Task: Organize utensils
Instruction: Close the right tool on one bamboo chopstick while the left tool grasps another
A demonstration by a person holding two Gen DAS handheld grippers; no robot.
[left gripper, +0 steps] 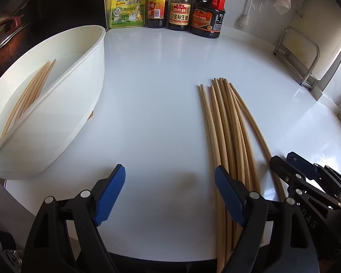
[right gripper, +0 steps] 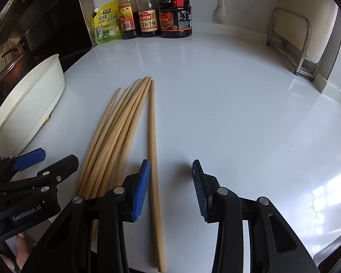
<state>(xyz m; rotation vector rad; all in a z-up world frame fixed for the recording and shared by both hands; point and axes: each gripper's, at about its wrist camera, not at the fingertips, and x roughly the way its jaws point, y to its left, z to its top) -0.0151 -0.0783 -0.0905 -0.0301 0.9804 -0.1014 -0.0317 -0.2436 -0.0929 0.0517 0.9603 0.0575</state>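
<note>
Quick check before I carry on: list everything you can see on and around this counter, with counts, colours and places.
Loose wooden chopsticks: about seven, tan, fanned on the counter's middle.
White oval plastic container: one, counter's left edge.
Chopsticks in container: a few, tan, in its far compartment.
Glossy white countertop: one.
Yellow-green seasoning pouch: one, back wall.
Dark sauce bottles: three, beside the pouch.
Metal rack: one, silver, back right.
Dark lidded pot: one, far left.
Left gripper: black with blue pads, open.
Right gripper: same, open, beside the rightmost chopstick.
</note>
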